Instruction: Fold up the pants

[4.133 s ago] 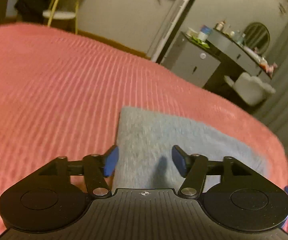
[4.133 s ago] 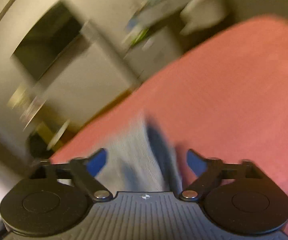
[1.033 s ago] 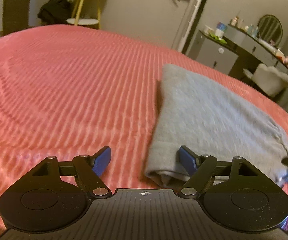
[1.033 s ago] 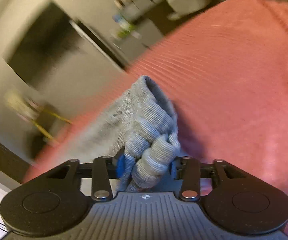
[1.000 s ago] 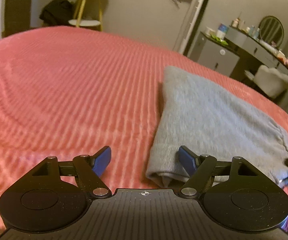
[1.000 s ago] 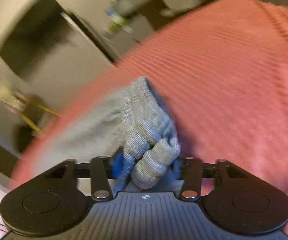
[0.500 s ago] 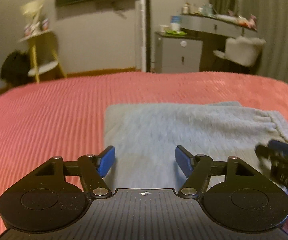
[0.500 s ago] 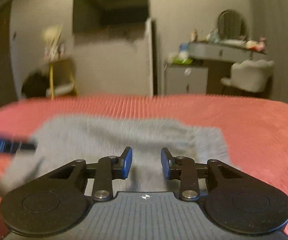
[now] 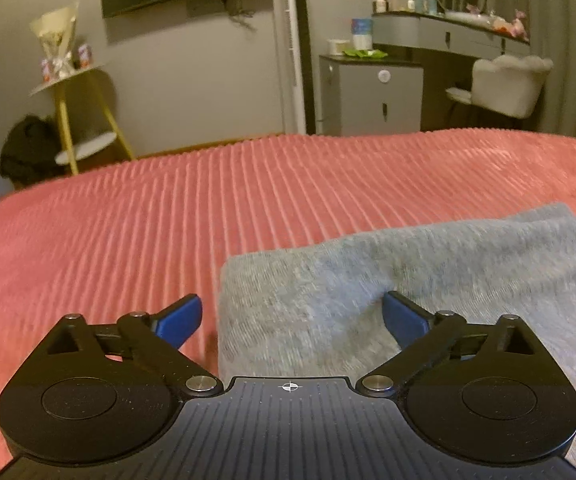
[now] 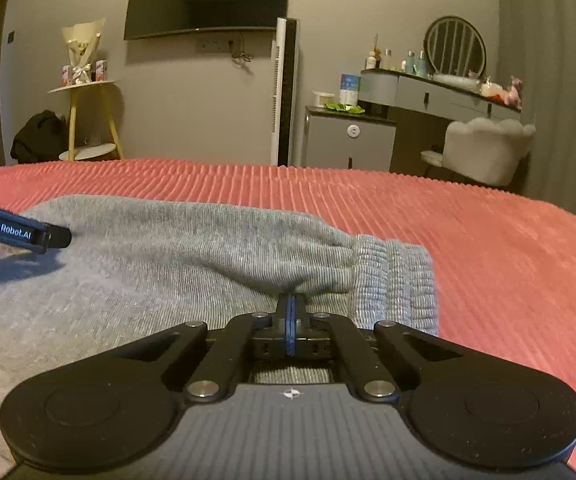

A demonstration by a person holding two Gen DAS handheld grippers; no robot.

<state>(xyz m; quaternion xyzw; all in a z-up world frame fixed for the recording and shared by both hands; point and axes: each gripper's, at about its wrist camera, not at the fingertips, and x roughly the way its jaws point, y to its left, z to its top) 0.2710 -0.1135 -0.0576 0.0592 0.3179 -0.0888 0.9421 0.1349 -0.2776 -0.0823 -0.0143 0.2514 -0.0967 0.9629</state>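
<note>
- Your right gripper (image 10: 291,314) is pressed fully together; its blue pads meet flat, and it is hard to tell whether a thin pinch of cloth sits at the tips or nothing at all. Its jaws have just been closing.
- Your left gripper (image 9: 291,318) is spread wide, and its jaws have just been opening. The near left edge of the pants lies between the fingers, but the pads do not press on it.
- The grey pants (image 10: 176,264) lie folded on the pink ribbed bedspread (image 10: 488,240), just in front of both grippers. The ribbed waistband (image 10: 392,280) is at the right end, just beside your right fingertips.
- In the right wrist view one finger of the left gripper (image 10: 28,234) hovers over the left end of the cloth.
- I judge the pants to be light, soft knit fabric. They will sag and bunch when you lift them, and they will not slip easily on the plush cover.
- It seems best to take hold at the thick places: the waistband on the right and the folded edge (image 9: 224,312) on the left, gripping all layers together.
- Farther away stand a grey cabinet (image 10: 348,140) and a white chair (image 10: 488,148), well apart from the work.
</note>
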